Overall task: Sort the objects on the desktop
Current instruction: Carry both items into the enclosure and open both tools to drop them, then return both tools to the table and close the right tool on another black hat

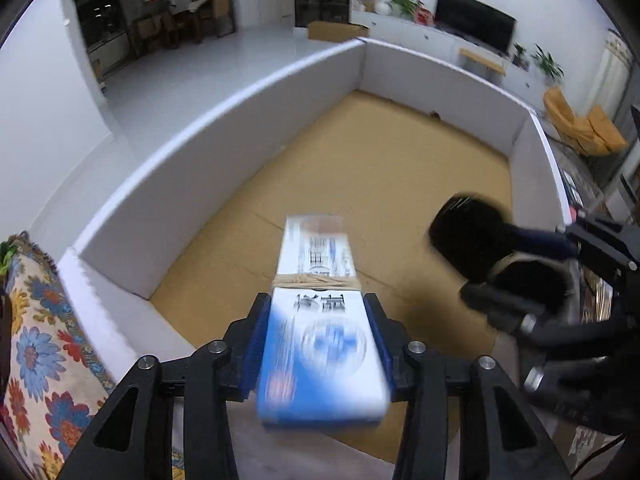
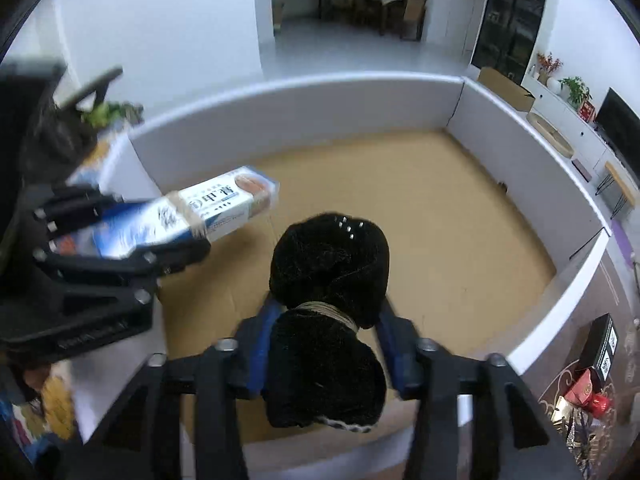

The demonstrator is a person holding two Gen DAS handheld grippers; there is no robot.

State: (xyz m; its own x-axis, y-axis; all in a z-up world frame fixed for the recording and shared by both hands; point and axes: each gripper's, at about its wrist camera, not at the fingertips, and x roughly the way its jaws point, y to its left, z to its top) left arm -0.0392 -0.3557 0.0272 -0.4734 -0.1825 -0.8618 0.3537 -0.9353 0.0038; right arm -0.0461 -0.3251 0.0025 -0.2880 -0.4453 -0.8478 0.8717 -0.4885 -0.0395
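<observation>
Claws: left claw holds box, right claw holds yarn, jaws part-open.
Tip: lower both inside pen, then release.

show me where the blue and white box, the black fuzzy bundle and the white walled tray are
blue and white box (image 1: pixel 324 344), left wrist view, its printed top face.
black fuzzy bundle (image 2: pixel 328 256), right wrist view, its upper lobe.
white walled tray (image 2: pixel 304 108), right wrist view, its far wall.

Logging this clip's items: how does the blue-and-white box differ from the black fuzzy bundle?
The blue-and-white box is rigid, flat-sided and printed with text; the black fuzzy bundle is soft, lumpy and plain. The box sits in the left claw, the bundle in the right claw. Both are tied round the middle with a tan band and hang over the cardboard tray.
</observation>
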